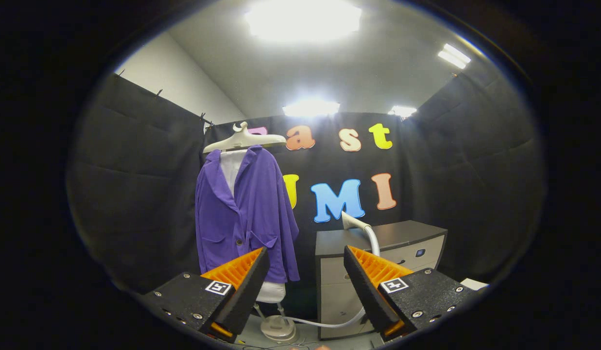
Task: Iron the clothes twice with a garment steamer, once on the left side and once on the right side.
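A purple jacket [246,214] hangs on a pale hanger [244,139] at the top of a stand, its long axis running straight up and down. The front of the jacket faces the camera, turned a little to one side, with the collar open at the top over a white panel [231,170] behind it and the hem at the bottom. Dark buttons sit down the front edge. Below the hem a white stand part [272,292] shows, and under that a round pale base [279,328] rests on the floor.

Beside the jacket, on the side away from the side cloth wall, stands a grey cabinet [378,272] with pale drawer fronts. The garment steamer head [354,222] rises at the cabinet's top, near its front edge, pointing up and tilted away from the jacket. Its white hose [329,323] curves down along the cabinet front and runs along the floor toward the base under the jacket.

The gripper [306,260] sits well short of the jacket with its fingers [242,274] spread wide apart. Nothing is between them and they touch nothing. One finger lines up under the jacket's hem; the other lines up in front of the cabinet, just below the steamer head.
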### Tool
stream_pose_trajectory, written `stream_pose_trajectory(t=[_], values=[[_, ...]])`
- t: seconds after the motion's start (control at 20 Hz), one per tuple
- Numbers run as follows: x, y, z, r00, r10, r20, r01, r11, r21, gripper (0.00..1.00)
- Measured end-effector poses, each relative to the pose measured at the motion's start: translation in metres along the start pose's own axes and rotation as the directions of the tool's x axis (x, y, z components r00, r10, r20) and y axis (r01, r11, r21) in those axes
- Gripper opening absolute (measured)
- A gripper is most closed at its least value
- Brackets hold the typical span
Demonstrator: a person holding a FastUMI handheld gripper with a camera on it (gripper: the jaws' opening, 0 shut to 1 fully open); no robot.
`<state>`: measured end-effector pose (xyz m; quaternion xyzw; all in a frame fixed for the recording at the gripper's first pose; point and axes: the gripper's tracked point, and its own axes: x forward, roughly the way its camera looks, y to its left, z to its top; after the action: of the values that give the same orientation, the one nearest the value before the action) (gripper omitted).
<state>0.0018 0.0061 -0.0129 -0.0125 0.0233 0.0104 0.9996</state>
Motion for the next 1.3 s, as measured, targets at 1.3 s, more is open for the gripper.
stream_pose_trajectory(t=[1.3], values=[[0.125,-0.105,0.068,1.0,-0.031,-0.006,0.031,0.991,0.129,0.94]])
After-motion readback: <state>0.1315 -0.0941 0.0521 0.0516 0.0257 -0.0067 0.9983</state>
